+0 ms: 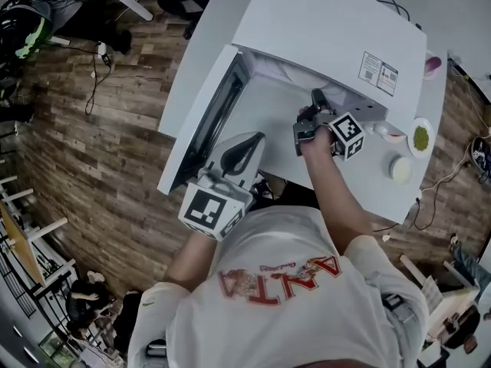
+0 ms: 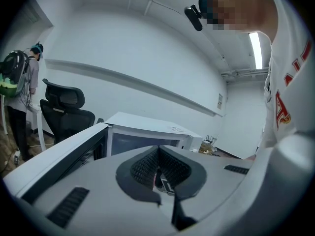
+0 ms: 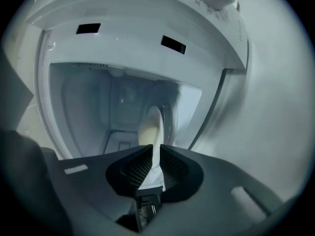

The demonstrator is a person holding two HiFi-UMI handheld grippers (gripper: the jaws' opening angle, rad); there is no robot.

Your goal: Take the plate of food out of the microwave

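A white microwave (image 1: 330,29) stands on a white table, its door (image 1: 207,121) swung open to the left. My right gripper (image 1: 316,98) reaches into the opening. In the right gripper view a white plate (image 3: 151,127) shows edge-on in front of the cavity, and the right gripper (image 3: 153,149) is shut on its near rim. What lies on the plate is hidden. My left gripper (image 1: 244,153) hangs beside the open door, shut with nothing between its pads. In the left gripper view the left gripper (image 2: 157,151) points past the door (image 2: 59,156) toward the microwave (image 2: 142,132).
On the table right of the microwave are a small dish of something green (image 1: 420,138), a white round lid or cup (image 1: 400,169) and a pink item (image 1: 432,66). A black office chair (image 2: 66,109) and a person with a backpack (image 2: 19,82) are off to the left.
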